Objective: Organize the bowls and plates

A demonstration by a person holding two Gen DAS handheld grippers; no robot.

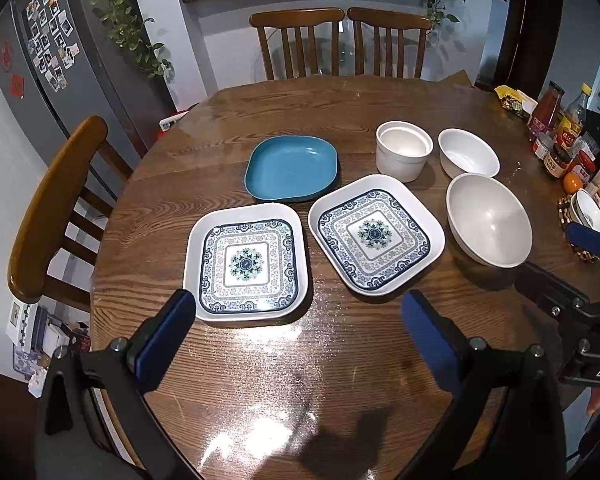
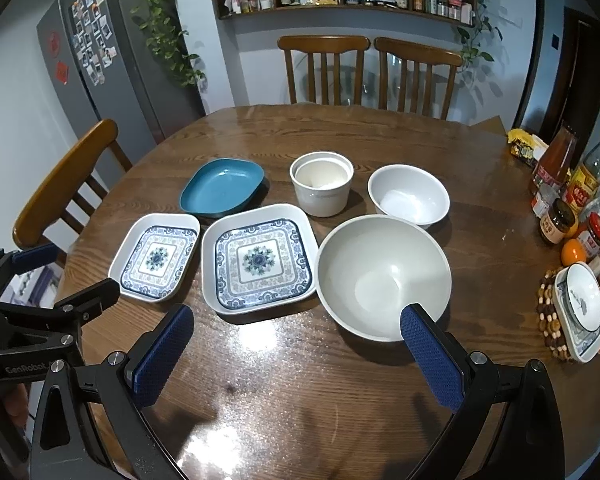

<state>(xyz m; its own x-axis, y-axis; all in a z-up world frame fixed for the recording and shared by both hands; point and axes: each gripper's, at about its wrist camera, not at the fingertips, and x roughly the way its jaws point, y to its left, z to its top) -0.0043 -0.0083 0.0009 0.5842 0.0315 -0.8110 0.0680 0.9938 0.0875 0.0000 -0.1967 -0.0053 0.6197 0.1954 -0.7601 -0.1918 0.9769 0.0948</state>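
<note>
We hold both grippers above the near edge of the round wooden surface (image 1: 340, 112), neither touching any dish.

Left gripper (image 1: 298, 322): jaws wide apart, holding nothing. Just ahead of its left jaw sits the left patterned square plate (image 1: 246, 262), its near corner close to that jaw's blue pad. Ahead and between the jaws, slightly toward the right one, lies the right patterned square plate (image 1: 376, 234), turned at an angle. Beyond both plates rests the blue square plate (image 1: 292, 168), its near rim almost touching them.

Right gripper (image 2: 296, 336): jaws also wide apart, holding nothing. Its right jaw tip overlaps the near rim of the large white bowl (image 2: 382, 276) in the view; we cannot tell whether it touches. The right patterned plate lies ahead between these jaws, toward the left one. Farther ahead stand the white straight-sided cup (image 2: 322, 188) and, to its right, the small white bowl (image 2: 408, 196), apart from each other.

Far right of the right jaw: a stack of patterned dishes on a beaded trivet (image 2: 550, 320), with sauce bottles and jars (image 2: 572, 184) behind.
</note>
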